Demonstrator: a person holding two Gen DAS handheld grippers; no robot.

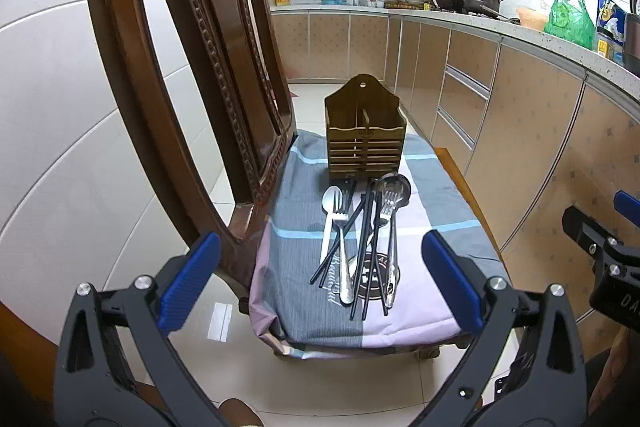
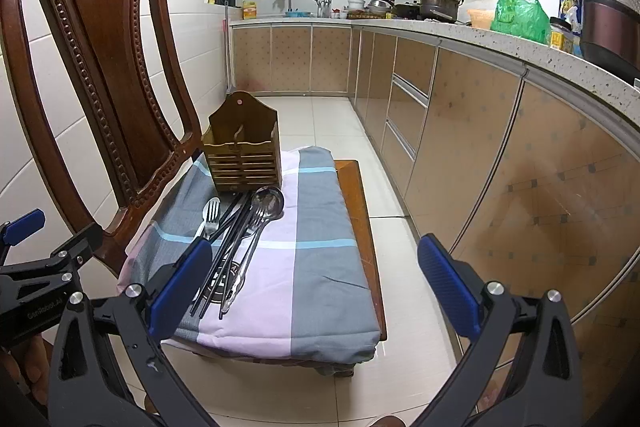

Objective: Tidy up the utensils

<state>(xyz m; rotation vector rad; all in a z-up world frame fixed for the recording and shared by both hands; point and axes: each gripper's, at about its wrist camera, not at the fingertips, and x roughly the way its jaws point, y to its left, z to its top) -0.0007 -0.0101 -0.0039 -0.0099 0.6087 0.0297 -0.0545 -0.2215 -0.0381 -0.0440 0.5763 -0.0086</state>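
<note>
A brown slatted wooden utensil holder stands upright at the far end of a cloth-covered chair seat. In front of it lies a pile of utensils: a white spoon, a steel fork, black chopsticks and a steel ladle. My left gripper hovers open before the seat's near edge, holding nothing. My right gripper is open too, over the seat's near right part, with nothing between its fingers.
A carved wooden chair back rises at the left. Kitchen cabinets and a cluttered countertop run along the right. Glossy tiled floor lies beyond and around the chair.
</note>
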